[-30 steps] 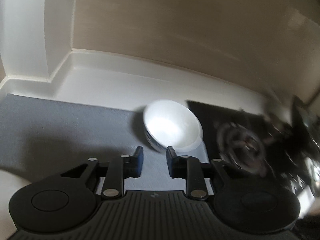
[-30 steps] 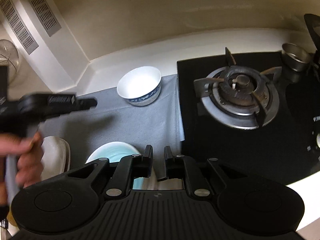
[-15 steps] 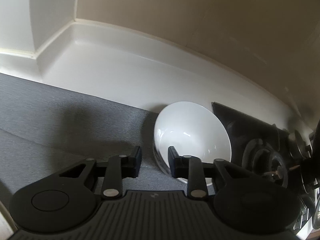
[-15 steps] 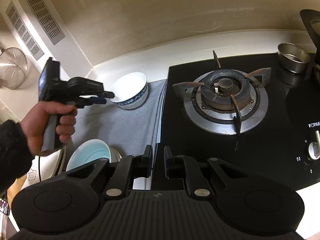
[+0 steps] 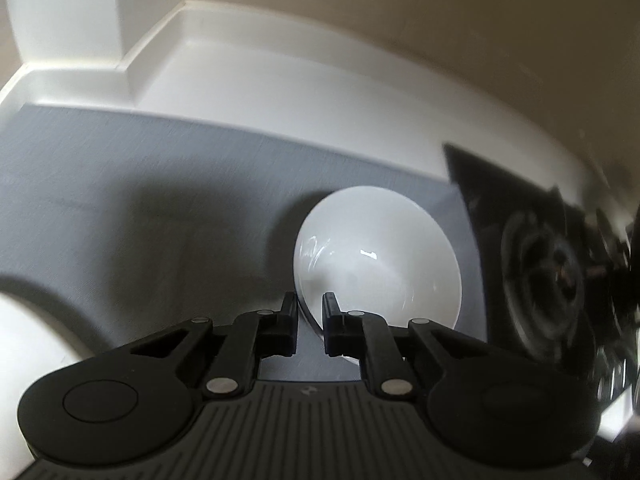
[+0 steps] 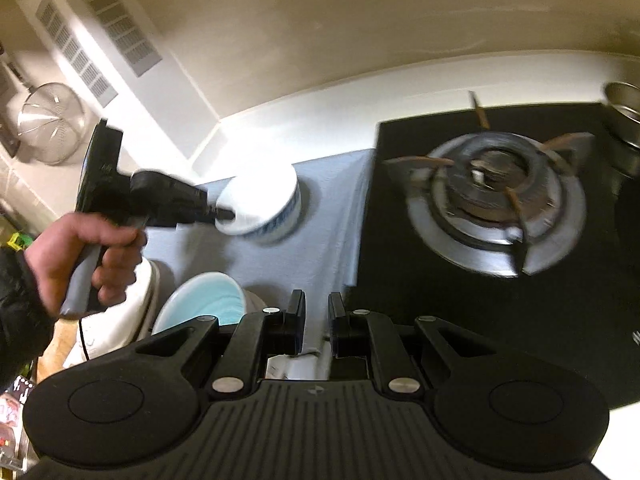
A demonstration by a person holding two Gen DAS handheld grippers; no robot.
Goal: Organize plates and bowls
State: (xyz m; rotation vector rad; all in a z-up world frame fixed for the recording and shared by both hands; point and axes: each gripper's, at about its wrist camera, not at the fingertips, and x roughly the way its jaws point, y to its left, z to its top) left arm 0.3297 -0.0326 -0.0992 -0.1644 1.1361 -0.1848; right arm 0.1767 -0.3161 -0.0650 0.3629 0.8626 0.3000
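A: Beside the stove (image 6: pixel 492 204), on the grey mat (image 5: pixel 160 216), sits the bowl (image 5: pixel 376 256). It's at the mat's stove-side end, near the back wall.

B: Left gripper (image 5: pixel 310 312)?

A: Jaws closing, the bowl's near rim between them. One finger inside the rim, one outside. Pads look on the wall or nearly so; I can't tell firm contact.

B: Why a rim pinch?

A: My guess: bowl's too wide to span, so the wall is the only thing thin enough to grab. Gripper tilts down steeply to come over the edge.

B: Which way does it point?

A: Mouth up, foot on the mat, upright. Round, so no long axis across; its axis runs vertical.

B: Right gripper (image 6: pixel 316 316)?

A: Fingers together, nothing between. Hovers nearer the viewer than the bowl, over the mat edge by the stove. Likely just waiting.

B: Other dishes?

A: Blue bowl (image 6: pixel 204 300) and white dish (image 6: pixel 120 316), stacked on the side of the mat away from the stove. Probably where the bowl goes.
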